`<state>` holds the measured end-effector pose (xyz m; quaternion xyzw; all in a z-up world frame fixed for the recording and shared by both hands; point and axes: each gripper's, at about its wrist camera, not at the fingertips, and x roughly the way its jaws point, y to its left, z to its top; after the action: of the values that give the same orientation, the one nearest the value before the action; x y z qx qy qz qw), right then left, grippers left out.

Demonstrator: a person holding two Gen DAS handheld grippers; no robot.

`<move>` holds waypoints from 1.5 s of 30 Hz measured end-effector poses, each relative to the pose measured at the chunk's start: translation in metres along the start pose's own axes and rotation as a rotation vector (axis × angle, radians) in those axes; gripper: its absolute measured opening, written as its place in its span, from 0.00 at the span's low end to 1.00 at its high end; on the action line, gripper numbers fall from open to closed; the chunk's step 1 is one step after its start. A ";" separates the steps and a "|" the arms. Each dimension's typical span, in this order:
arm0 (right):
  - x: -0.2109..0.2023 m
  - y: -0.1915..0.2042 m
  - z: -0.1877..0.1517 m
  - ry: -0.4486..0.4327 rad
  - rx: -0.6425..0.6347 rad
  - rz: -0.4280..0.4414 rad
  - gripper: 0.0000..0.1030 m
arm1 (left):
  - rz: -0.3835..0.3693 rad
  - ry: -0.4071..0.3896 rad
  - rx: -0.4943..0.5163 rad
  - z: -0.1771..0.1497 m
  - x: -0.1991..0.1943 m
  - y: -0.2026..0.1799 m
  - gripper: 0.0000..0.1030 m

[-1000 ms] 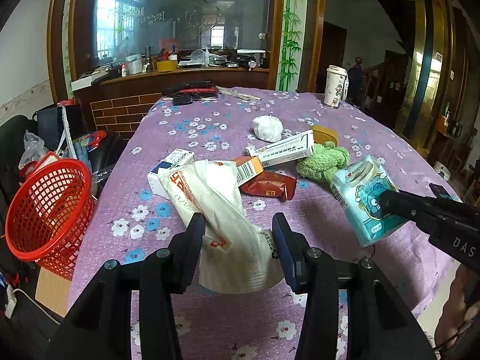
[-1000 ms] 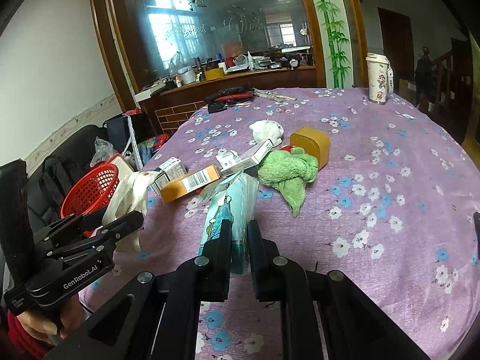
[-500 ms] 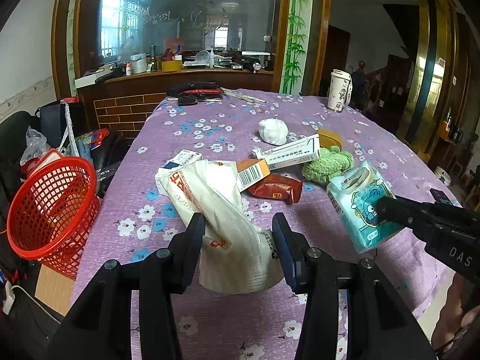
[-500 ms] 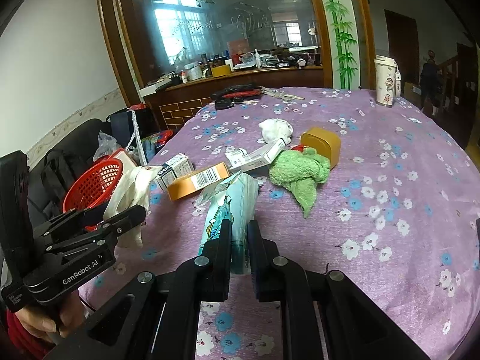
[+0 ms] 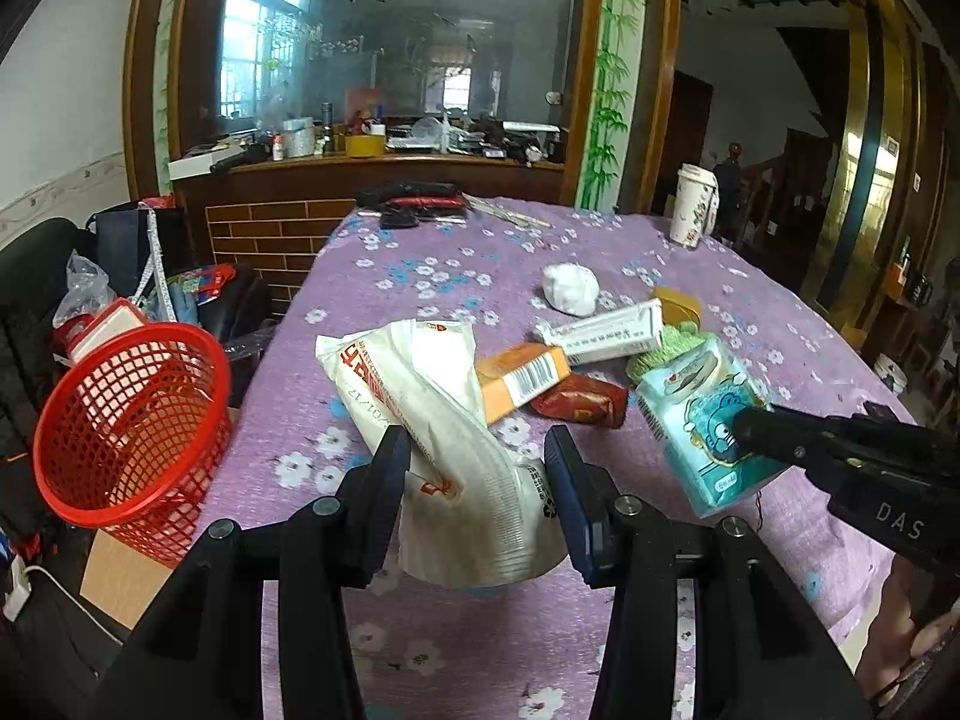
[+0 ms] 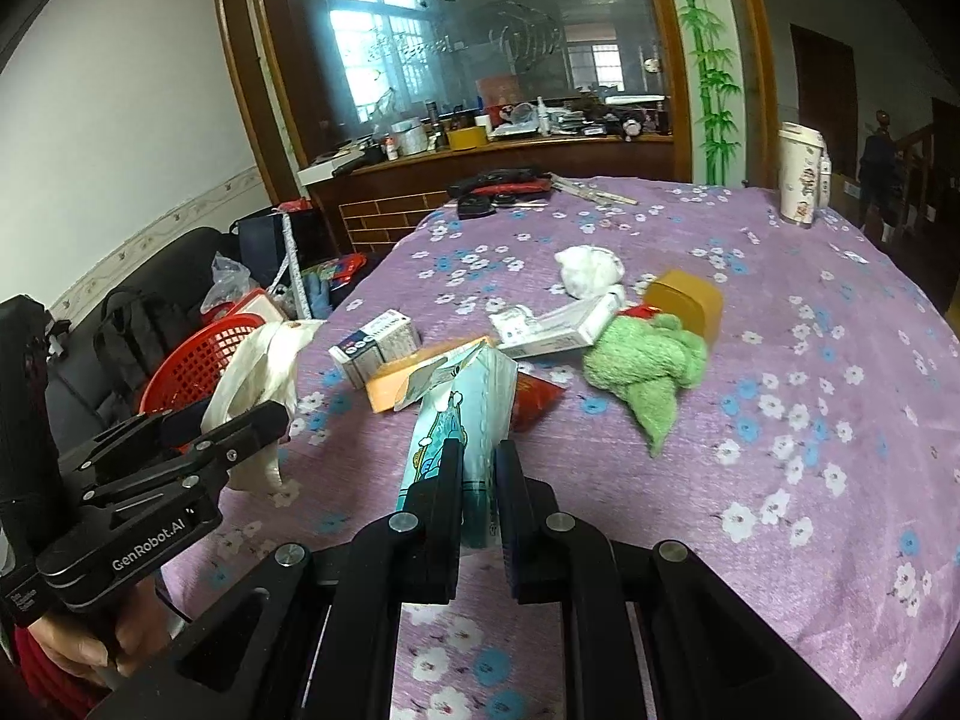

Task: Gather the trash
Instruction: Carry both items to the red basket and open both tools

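Right wrist view, right gripper (image 6: 478, 495) clamped on blue cartoon tissue pack (image 6: 462, 420), left gripper (image 5: 477, 468), marked "GenRobot.AI", part-closed around white plastic bag (image 5: 438, 432), beside red basket (image 5: 129, 420).

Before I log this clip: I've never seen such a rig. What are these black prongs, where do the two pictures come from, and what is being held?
There is no robot here. A person holds a two-finger tool in each hand, and a fisheye camera on each looks forward along its fingers.

The left wrist view shows the left tool closed on a white plastic bag, with the other tool entering from the right. The right wrist view shows the right tool pinched shut on a teal tissue pack.

Both hang over a purple flowered tablecloth. On it lie an orange box, a red wrapper, a long white box, a green cloth and a crumpled white wad. A red basket stands beside the table, probably for the trash.
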<state>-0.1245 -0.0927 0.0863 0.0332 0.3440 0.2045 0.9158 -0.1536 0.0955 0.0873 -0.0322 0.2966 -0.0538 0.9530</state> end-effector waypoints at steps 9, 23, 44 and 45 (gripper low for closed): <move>0.022 0.039 0.027 0.033 -0.056 0.072 0.11 | 0.054 -0.047 -0.080 0.015 -0.022 0.053 0.44; 0.092 0.170 0.085 0.081 -0.214 0.240 0.11 | 0.255 -0.048 -0.245 0.016 -0.030 0.199 0.44; 0.121 0.140 0.077 0.123 -0.130 0.208 0.30 | 0.214 -0.001 -0.238 0.010 -0.005 0.197 0.58; 0.117 0.129 0.074 0.125 -0.111 0.204 0.30 | 0.201 0.002 -0.229 0.011 -0.003 0.190 0.58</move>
<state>-0.0431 0.0773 0.0962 0.0043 0.3833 0.3168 0.8675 -0.1340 0.2844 0.0798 -0.1108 0.3037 0.0762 0.9432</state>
